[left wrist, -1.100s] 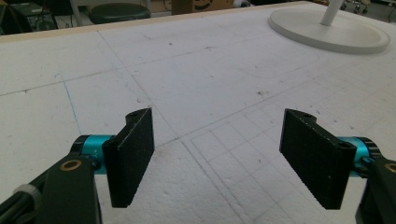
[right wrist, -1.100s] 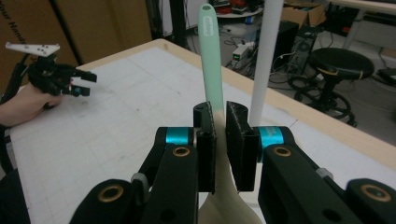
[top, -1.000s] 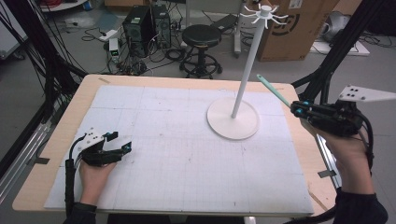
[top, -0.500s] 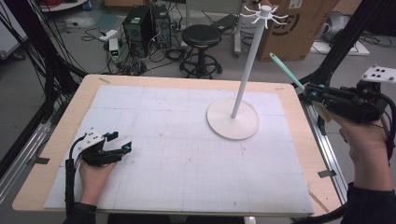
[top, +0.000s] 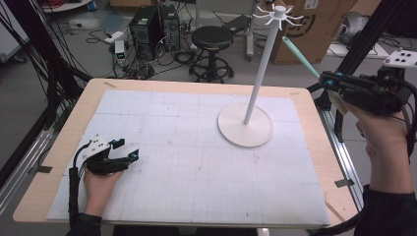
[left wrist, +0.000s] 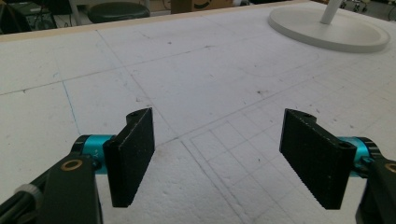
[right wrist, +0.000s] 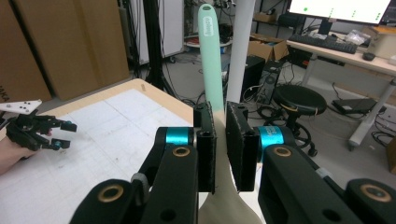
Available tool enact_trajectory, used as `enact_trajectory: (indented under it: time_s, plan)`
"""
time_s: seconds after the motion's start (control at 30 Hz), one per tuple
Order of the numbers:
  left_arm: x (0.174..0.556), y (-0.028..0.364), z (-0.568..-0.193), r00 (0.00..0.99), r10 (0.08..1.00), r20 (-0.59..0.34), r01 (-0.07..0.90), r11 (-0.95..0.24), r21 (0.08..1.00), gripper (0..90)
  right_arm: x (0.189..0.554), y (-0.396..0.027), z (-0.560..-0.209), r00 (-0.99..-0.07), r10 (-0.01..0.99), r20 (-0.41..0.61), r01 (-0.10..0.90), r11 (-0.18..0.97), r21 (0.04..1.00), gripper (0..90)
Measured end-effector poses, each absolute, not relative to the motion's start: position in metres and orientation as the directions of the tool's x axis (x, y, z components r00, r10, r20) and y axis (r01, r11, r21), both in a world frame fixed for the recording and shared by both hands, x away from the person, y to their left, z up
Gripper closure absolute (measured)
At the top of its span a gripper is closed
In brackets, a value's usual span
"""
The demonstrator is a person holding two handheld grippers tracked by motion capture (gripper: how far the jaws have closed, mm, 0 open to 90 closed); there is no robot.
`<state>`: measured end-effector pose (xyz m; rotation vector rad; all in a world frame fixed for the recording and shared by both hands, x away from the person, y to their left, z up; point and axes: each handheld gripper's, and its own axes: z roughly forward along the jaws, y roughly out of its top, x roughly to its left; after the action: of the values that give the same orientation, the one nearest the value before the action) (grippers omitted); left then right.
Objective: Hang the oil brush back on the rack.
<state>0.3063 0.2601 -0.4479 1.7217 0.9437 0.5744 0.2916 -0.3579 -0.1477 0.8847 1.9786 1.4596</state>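
1. Risen since a second ago: right gripper (top: pixel 328 81), now level with the upper pole of the white hanger stand (top: pixel 258 69).
2. Clamped between its flat black pads: a smooth mint-green spatula (right wrist: pixel 210 60), slim handle pointing up.
3. Resting on the gridded foam mat (top: pixel 187 162): left gripper (top: pixel 127 150), jaws apart, nothing between.

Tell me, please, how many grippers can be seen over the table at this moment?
2: the left gripper rests on the foam mat, jaws open; the right gripper, raised at the right edge, holds a mint-handled utensil.
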Motion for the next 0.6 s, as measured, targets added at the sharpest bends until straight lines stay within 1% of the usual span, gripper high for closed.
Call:
enact_trajectory:
  time_s: [0.3, 0.6]
  plan:
    - [0.306, 0.260, -0.448, 0.577, 0.815, -0.061, 0.315, -0.152, 0.937, 27.2, 0.293, -0.351, -0.135, -0.655, 0.754, -0.047, 0.172, 0.209, 0.963, 83.1]
    - [0.306, 0.259, -0.448, 0.579, 0.813, -0.061, 0.314, -0.154, 0.937, 27.2, 0.297, -0.346, -0.130, -0.647, 0.760, -0.055, 0.182, 0.224, 0.957, 83.1]
